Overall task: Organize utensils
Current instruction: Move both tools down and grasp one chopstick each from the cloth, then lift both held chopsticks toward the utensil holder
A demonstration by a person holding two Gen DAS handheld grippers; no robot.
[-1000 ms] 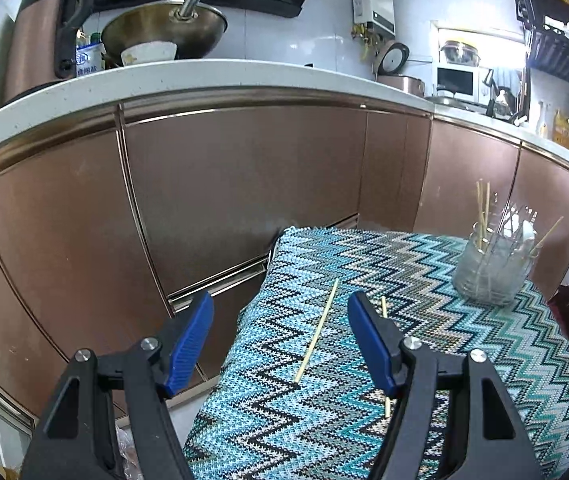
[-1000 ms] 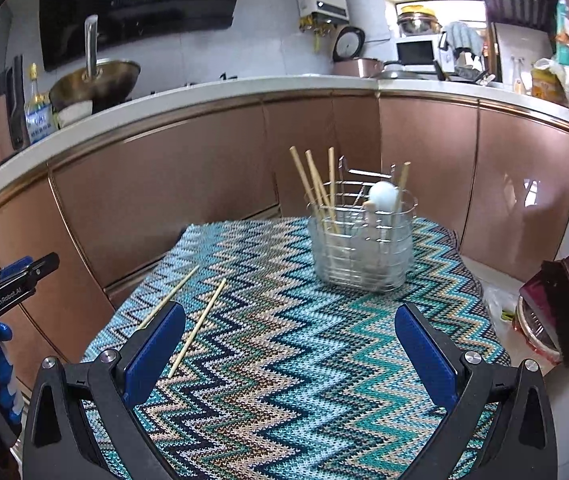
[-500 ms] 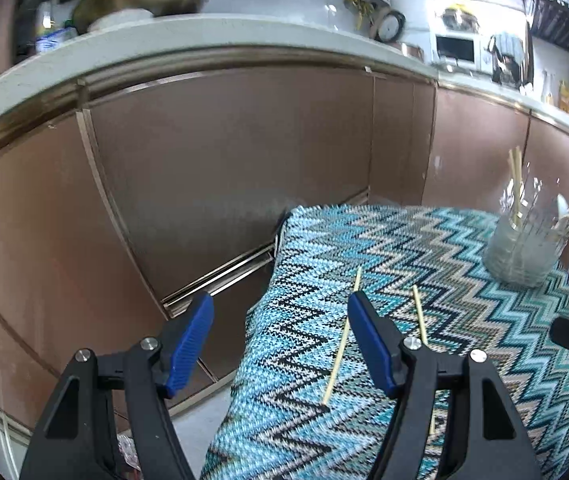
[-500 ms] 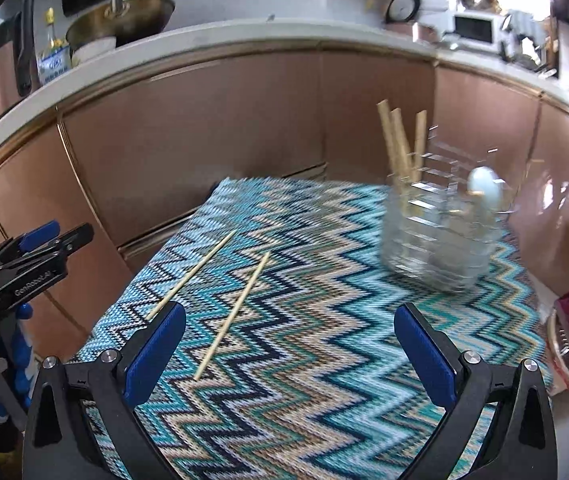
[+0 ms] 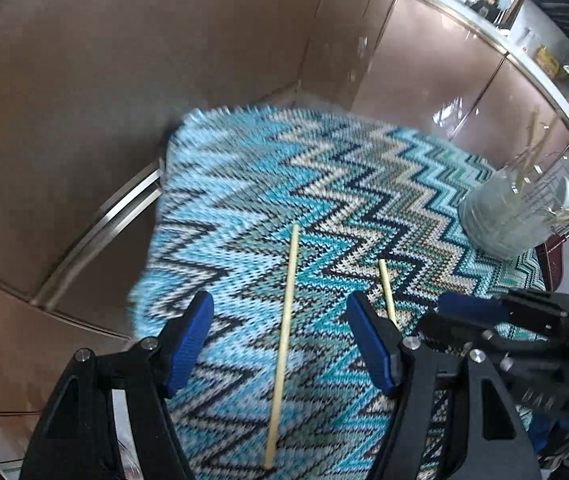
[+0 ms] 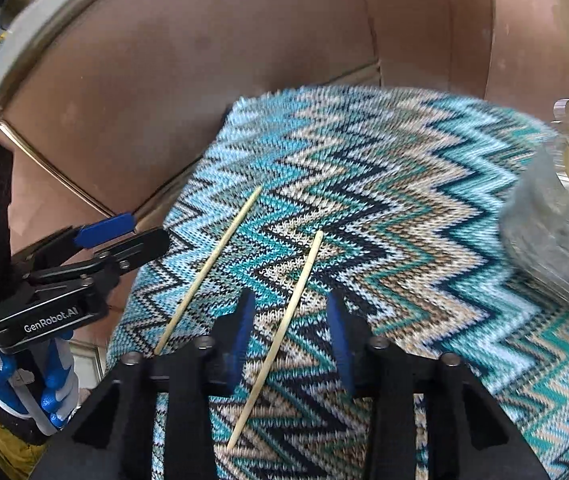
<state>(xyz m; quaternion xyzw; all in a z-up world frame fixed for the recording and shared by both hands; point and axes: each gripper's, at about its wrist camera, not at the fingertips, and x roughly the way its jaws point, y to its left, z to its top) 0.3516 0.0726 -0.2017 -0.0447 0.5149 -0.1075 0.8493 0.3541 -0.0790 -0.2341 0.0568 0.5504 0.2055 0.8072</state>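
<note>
Left wrist view: left hand-held gripper (image 5: 278, 344) jaws wide apart over one chopstick (image 5: 283, 340) lying loose on the zigzag-knit surface (image 5: 244, 184) — light, stiff, thin, likely to roll; best pinched mid-length. Right wrist view: right hand-held gripper (image 6: 290, 334), jaws just closing yet not touching, straddles the second chopstick (image 6: 284, 330) — wire utensil holder (image 6: 556, 232) near, bronze cabinets (image 6: 204, 60) behind.

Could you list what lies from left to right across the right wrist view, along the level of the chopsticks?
left gripper → left chopstick → right chopstick, between the right gripper fingers → utensil holder.
</note>
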